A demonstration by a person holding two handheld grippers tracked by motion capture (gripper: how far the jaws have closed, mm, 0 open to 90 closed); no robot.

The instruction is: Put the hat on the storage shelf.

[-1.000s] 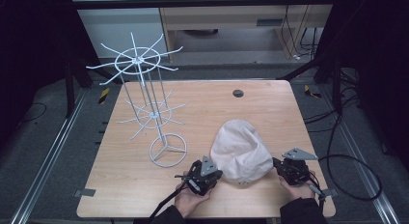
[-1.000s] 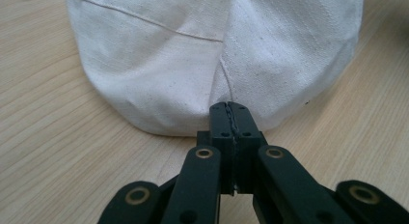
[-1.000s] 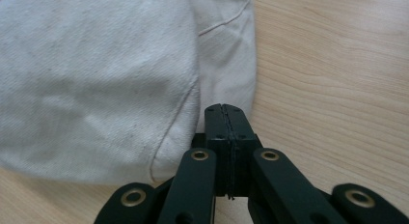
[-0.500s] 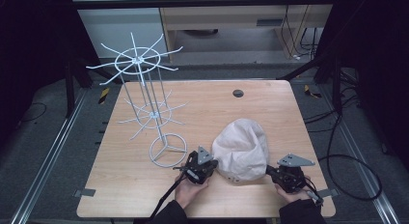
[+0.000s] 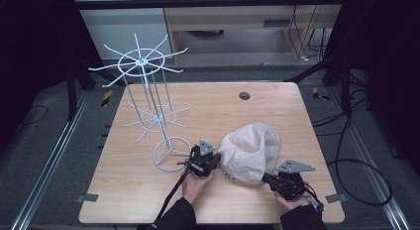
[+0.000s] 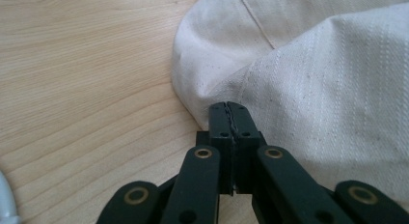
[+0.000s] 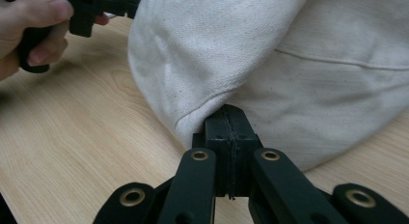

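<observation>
A cream cloth hat (image 5: 250,150) lies bunched on the wooden table (image 5: 223,106), front right of the middle. My left gripper (image 5: 218,159) is at the hat's left edge, and in the left gripper view its jaws are shut on the hem (image 6: 230,113). My right gripper (image 5: 266,178) is at the hat's near right edge, and its jaws pinch a fold of the brim (image 7: 227,117). Part of the cloth hangs raised between the two grips. The other hand (image 7: 29,31) and its gripper appear at the top left of the right gripper view.
A tall white wire rack (image 5: 143,98) with two tiers of spokes stands on a ring base (image 5: 171,154) just left of my left gripper. A dark round hole (image 5: 244,95) sits near the table's far edge. Cables trail off the right side.
My left gripper has moved away from the front edge, toward the rack base. My right gripper has shifted left and nearer the front. The hat between them has bunched narrower.
</observation>
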